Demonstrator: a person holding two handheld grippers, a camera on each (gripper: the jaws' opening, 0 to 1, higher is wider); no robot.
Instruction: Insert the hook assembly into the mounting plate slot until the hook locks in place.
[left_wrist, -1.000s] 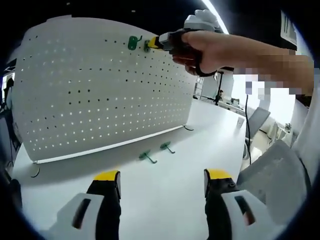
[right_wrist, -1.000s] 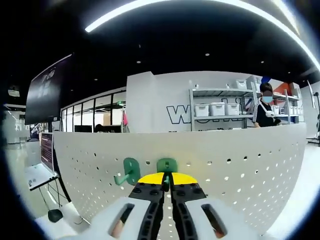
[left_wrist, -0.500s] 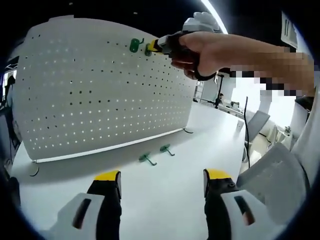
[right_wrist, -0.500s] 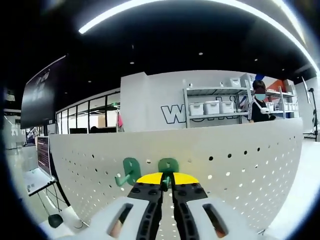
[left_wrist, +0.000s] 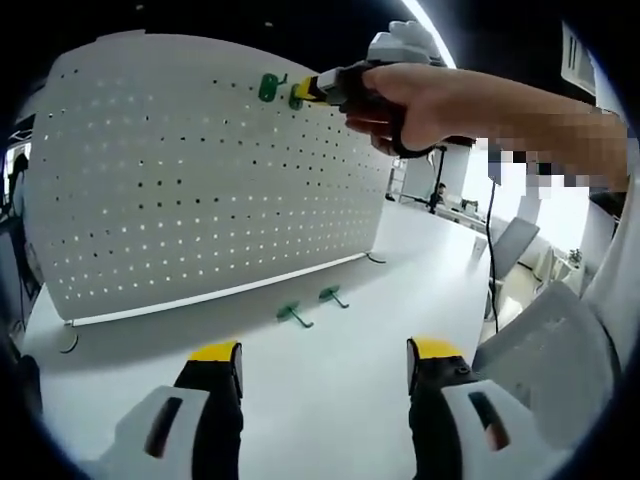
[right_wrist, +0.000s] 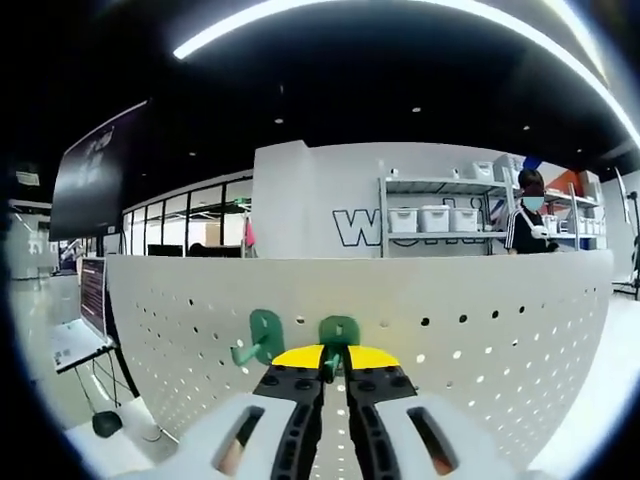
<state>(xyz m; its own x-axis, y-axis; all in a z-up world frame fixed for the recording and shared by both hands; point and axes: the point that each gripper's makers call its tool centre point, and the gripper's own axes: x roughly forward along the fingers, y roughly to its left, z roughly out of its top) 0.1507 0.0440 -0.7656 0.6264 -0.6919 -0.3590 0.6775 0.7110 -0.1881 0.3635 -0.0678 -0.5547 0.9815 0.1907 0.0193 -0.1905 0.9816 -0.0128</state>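
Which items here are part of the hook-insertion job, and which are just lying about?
In the job:
- green plastic hook, pinched in the right gripper at the board's top row
- white perforated pegboard panel
- green hook already hung beside it

Lying about:
- two spare green hooks on the white table
- left gripper, open and idle
- shelving with white bins

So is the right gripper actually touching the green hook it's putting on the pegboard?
Touching. The right gripper view shows the right gripper with its jaws closed on the green hook, whose plate sits against the pegboard.
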